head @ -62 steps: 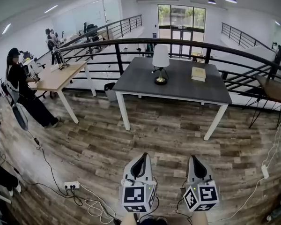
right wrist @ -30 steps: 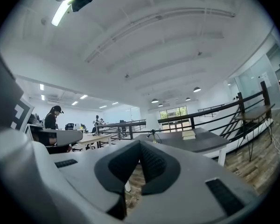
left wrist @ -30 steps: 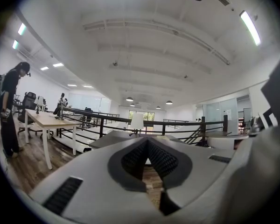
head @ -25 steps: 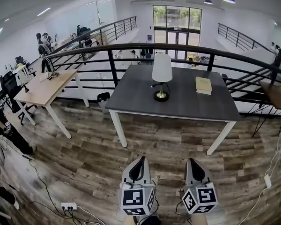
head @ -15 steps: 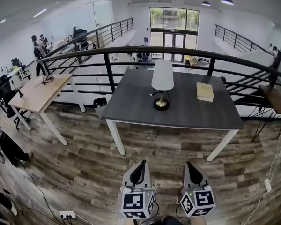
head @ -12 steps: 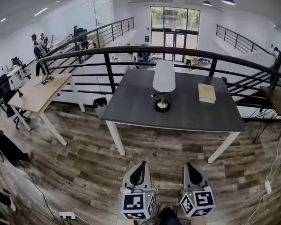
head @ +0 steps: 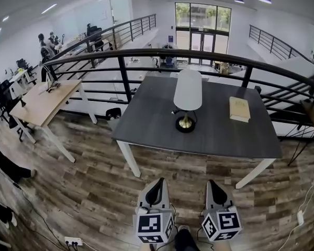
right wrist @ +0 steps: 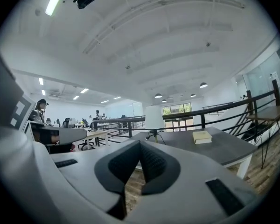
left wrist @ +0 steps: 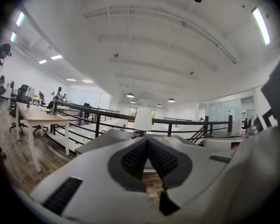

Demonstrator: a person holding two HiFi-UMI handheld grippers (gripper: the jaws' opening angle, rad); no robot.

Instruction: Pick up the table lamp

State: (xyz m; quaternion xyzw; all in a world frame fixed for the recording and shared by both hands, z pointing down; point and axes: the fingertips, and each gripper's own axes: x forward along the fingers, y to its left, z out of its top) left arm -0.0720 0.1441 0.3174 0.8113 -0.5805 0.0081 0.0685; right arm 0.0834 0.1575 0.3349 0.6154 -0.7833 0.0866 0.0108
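Observation:
The table lamp (head: 188, 99) has a white shade and a brass stem on a round dark base. It stands upright near the middle of the grey table (head: 146, 119). My left gripper (head: 156, 184) and right gripper (head: 215, 185) are side by side over the wooden floor, short of the table's front edge, both shut and holding nothing. The lamp's shade (left wrist: 143, 119) shows just above the left gripper's closed tips (left wrist: 146, 139). In the right gripper view the lamp (right wrist: 154, 120) stands beyond the closed tips (right wrist: 139, 142).
A tan book (head: 239, 109) lies on the table's right part. A black railing (head: 146, 54) runs behind the table. A light wooden desk (head: 39, 101) stands to the left, with people far beyond it. A power strip and cables (head: 71, 240) lie on the floor at lower left.
The table and lamp have come closer and lower in the head view as I walked toward them. Both grippers stay shut and side by side.

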